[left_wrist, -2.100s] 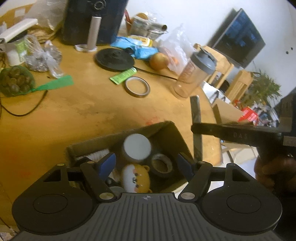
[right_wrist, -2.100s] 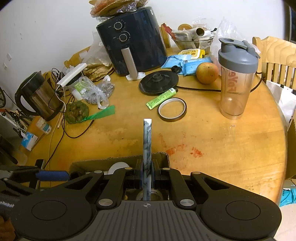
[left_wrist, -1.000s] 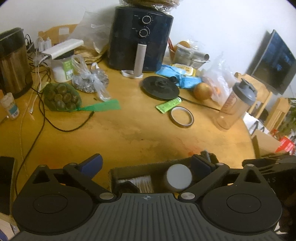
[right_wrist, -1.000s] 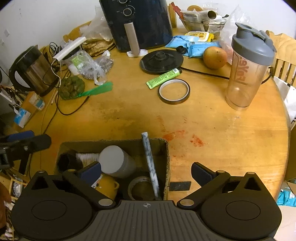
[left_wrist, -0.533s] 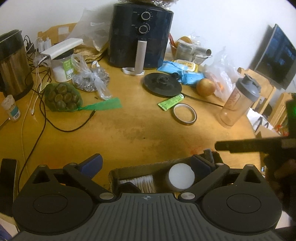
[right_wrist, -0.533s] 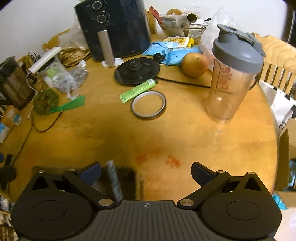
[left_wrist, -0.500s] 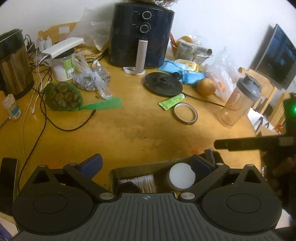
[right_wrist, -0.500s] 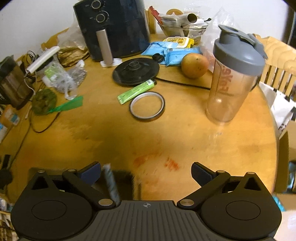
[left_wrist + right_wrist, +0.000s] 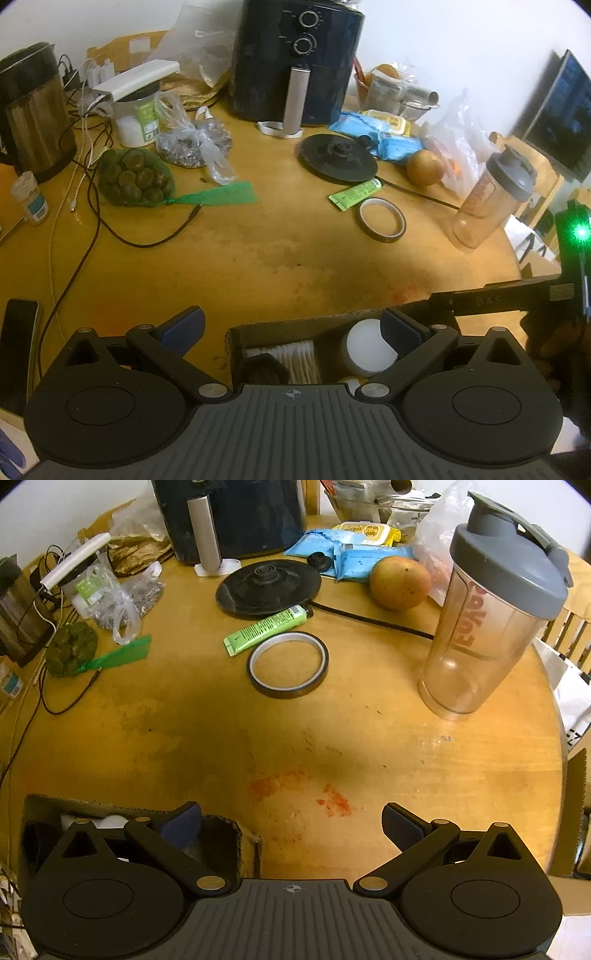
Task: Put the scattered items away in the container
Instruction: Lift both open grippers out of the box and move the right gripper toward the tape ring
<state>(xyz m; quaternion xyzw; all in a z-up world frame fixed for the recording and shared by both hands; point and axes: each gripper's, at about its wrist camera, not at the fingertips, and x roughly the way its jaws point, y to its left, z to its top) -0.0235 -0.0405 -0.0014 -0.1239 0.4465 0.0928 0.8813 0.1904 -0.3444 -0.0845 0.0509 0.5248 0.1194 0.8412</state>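
Note:
A cardboard box sits at the table's near edge, holding a white-capped jar, a white ribbed item and a black object. My left gripper is open and empty just above the box. My right gripper is open and empty over bare table, right of the box. A tape ring and a green tube lie ahead of it; both also show in the left wrist view, the ring and the tube.
A shaker bottle stands at the right, an orange fruit and a black kettle base behind the tape. An air fryer, kettle, bagged items, cables and a phone crowd the back and left.
My right gripper opened and dropped the marbled stick into the box, then moved right and forward over the table. My left gripper drew back and stays open above the box.

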